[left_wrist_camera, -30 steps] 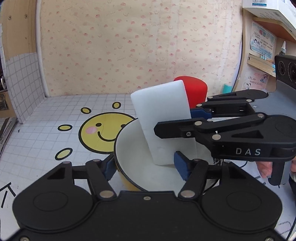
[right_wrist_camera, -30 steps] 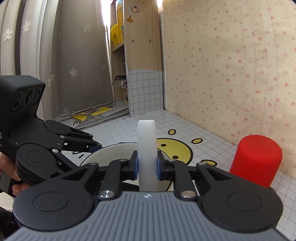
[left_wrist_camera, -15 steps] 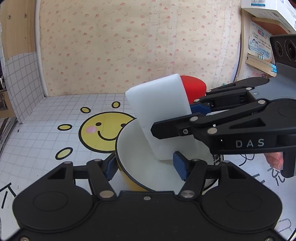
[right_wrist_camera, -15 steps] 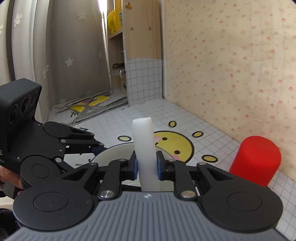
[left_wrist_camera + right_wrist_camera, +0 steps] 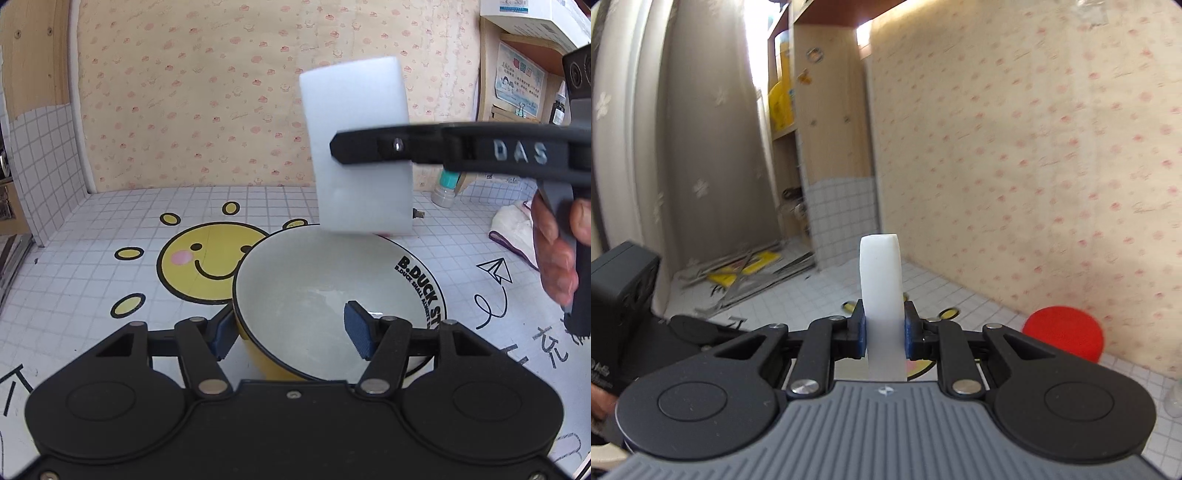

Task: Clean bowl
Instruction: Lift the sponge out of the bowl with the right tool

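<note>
A bowl (image 5: 332, 295), yellow outside and white inside with black lettering on its rim, stands on the tiled mat. My left gripper (image 5: 290, 334) straddles its near wall. The left pad lies against the yellow outside and the right pad (image 5: 358, 332) sits inside, so it holds the bowl. My right gripper (image 5: 343, 146) (image 5: 882, 332) comes in from the right and is shut on a white sponge block (image 5: 354, 110) (image 5: 880, 273). The sponge stands upright in the air above the bowl's far rim, clear of the inside.
A red cup (image 5: 1063, 332) stands by the papered back wall, hidden behind the sponge in the left wrist view. A small teal-capped bottle (image 5: 447, 188) and a cloth (image 5: 513, 229) lie at the right under shelves. A person's hand (image 5: 557, 258) grips the right handle. A yellow smiley (image 5: 207, 262) marks the mat.
The right gripper has lifted the sponge up out of the bowl and turned it more upright. The left gripper and the bowl have stayed where they were.
</note>
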